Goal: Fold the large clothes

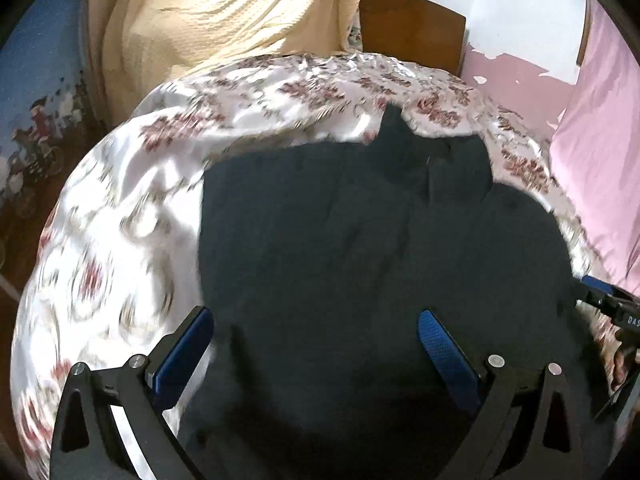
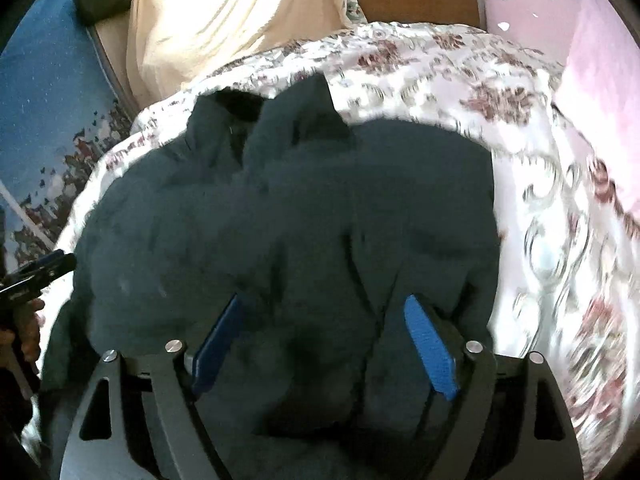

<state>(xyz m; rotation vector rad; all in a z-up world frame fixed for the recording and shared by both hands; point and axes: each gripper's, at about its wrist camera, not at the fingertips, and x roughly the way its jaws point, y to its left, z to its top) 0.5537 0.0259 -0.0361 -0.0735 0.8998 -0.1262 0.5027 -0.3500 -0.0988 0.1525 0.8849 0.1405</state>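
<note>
The dark garment (image 1: 360, 232) lies spread on the floral bedsheet (image 1: 120, 208), collar end farthest from both tools. The left gripper (image 1: 316, 344) stands wide open above the near hem, gripping nothing. The right gripper (image 2: 324, 332) is likewise open, fingers over bunched cloth, nothing clamped.

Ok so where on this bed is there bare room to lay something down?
Bare floral bedspread lies left of the dark garment, toward the cream blanket, and to its right beside the pink wall. The middle is crowded: garment, left gripper, right gripper.
</note>
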